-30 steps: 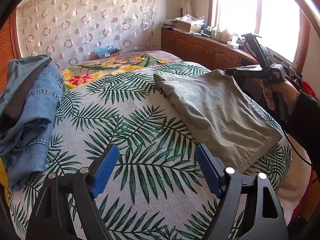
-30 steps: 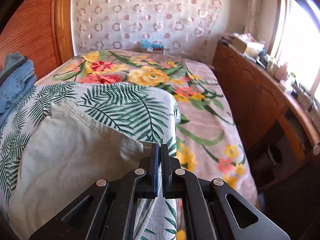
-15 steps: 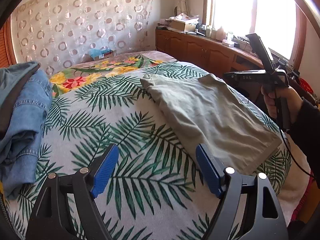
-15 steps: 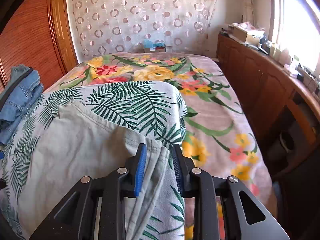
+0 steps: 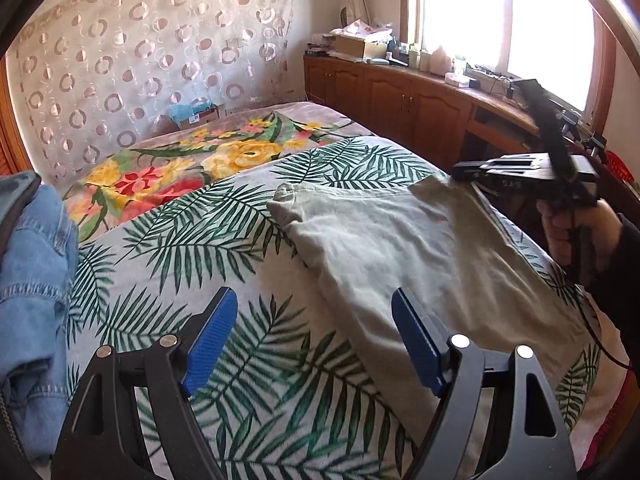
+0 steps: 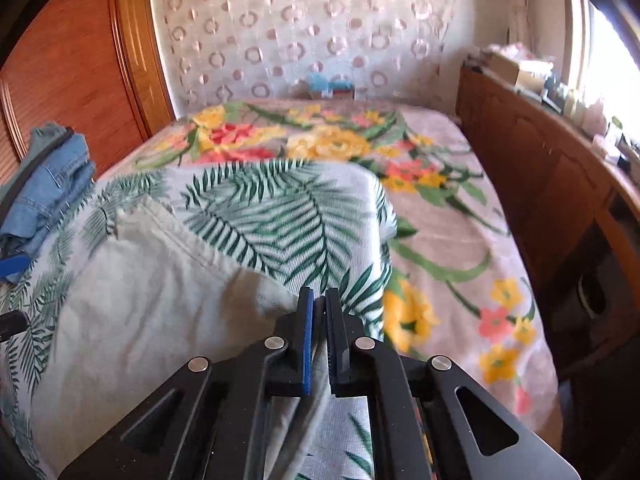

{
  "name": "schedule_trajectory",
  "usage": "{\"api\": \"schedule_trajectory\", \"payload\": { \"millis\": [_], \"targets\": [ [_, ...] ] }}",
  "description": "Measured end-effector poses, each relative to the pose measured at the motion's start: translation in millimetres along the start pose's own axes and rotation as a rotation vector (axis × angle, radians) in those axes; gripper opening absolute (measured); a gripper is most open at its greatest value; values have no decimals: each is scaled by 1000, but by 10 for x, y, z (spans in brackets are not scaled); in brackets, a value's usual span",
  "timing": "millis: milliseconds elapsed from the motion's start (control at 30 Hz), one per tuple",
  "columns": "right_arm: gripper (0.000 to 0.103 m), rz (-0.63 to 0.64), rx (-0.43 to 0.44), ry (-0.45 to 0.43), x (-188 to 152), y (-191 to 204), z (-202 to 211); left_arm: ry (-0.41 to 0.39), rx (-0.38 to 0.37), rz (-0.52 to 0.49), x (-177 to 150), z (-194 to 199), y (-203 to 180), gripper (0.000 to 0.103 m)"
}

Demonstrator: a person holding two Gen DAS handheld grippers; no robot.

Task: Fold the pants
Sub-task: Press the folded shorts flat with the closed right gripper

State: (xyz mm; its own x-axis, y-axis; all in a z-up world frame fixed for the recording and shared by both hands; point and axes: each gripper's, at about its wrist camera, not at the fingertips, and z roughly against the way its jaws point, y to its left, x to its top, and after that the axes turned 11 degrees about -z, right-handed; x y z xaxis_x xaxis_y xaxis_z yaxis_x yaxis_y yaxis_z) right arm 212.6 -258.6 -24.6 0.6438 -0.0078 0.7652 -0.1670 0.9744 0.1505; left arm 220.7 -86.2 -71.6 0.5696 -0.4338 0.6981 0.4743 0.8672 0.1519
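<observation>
My left claw (image 5: 312, 334) hangs released above the palm-print sheet (image 5: 192, 248). My right claw (image 6: 317, 332) is clenched on the right edge of the pants (image 6: 132, 300), which lie folded flat on the bed (image 6: 436, 216). Denim clothes (image 5: 36, 272) are piled left; a wooden cabinet (image 5: 404, 108) stands far right.

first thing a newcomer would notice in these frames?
Probably the pale grey-green pants, laid flat on the palm-leaf bedspread mid-bed. The right hand-held gripper is pinched on their edge at the bed's window side, while the left hand-held gripper hangs wide open above the near end. After that, the heap of blue denim at the far left.
</observation>
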Motion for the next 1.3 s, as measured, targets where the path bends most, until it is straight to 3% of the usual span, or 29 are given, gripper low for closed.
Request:
{"api": "schedule_trajectory", "payload": {
  "millis": [100,267,533,700,733,767,1000,1233,1300],
  "targets": [
    [5,-6,-1,-47,-3,-73,170,18,0,-10,80,-165,18,80],
    [5,15,-33,3,-66,-152,134,57,-14,-4,165,-418,101,80],
    [26,-37,44,53,91,-225,59,76,-27,0,301,-650,232,80],
    [25,-10,60,78,108,-189,43,75,-41,10,357,-760,284,80],
    [10,4,62,84,108,-172,33,76,-43,12,360,-777,291,80],
    [3,19,56,88,112,-149,30,79,-45,13,364,-798,297,80],
    [3,2,-2,-29,121,-188,258,87,-56,26,338,-832,316,80],
    [3,11,-75,33,7,-194,144,91,-57,18,367,-845,313,80],
    [9,10,-56,57,18,-163,133,91,-58,18,389,-851,334,80]
  ]
}}
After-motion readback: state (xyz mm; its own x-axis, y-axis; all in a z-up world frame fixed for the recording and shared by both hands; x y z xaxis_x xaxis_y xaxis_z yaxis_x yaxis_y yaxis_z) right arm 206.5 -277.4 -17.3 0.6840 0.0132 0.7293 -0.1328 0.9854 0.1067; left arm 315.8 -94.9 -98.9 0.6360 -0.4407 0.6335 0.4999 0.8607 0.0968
